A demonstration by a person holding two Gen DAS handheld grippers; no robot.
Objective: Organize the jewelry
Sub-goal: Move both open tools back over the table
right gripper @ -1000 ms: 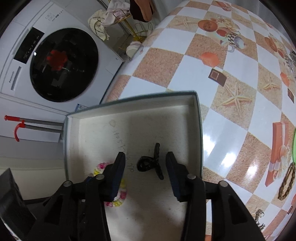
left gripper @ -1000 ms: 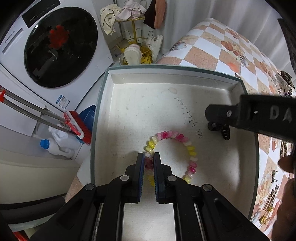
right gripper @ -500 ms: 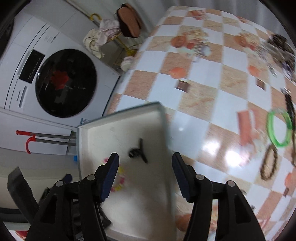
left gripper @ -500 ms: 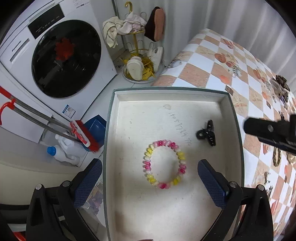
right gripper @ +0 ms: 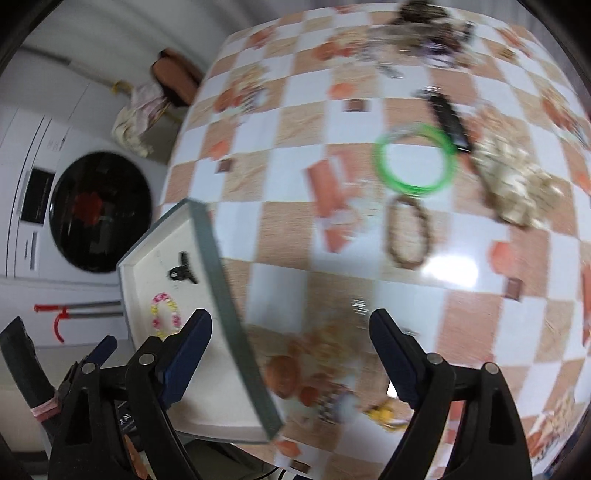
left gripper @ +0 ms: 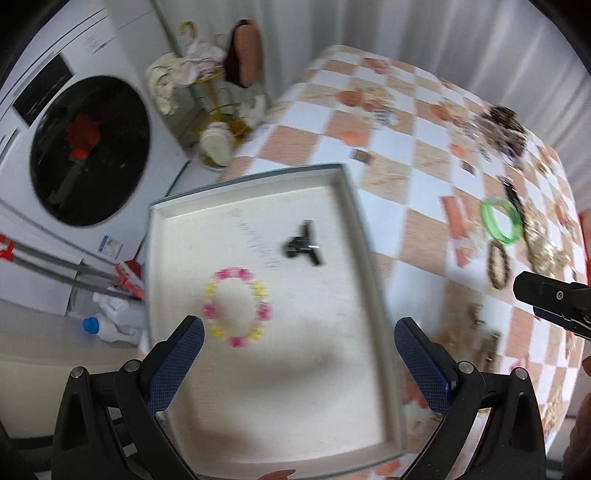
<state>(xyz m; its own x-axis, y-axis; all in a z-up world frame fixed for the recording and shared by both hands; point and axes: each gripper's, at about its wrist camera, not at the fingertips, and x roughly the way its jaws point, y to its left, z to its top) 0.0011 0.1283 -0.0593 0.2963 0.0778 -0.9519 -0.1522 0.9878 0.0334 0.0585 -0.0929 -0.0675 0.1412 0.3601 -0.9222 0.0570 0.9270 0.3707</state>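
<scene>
A white tray (left gripper: 258, 424) with a grey rim lies on the checkered table's left end. In it lie a pink and yellow bead bracelet (left gripper: 236, 306) and a black hair clip (left gripper: 303, 245). My left gripper (left gripper: 295, 354) is open and empty above the tray's near half. My right gripper (right gripper: 290, 349) is open and empty over the table, just right of the tray (right gripper: 236, 332). A green bangle (right gripper: 415, 162), a brown bead bracelet (right gripper: 408, 230) and a pale gold piece (right gripper: 517, 184) lie on the table beyond it.
A washing machine (left gripper: 85, 147) stands left of the table, with a clothes rack (left gripper: 207, 92) behind it. More jewelry is piled at the table's far end (right gripper: 424, 22) and near its front edge (right gripper: 332, 369). The right gripper's body (left gripper: 554, 299) shows at the left wrist view's right edge.
The left gripper let go of the bead bracelet, opened wide and drew back. The right gripper opened wider, left the hair clip in the tray and swung right over the table.
</scene>
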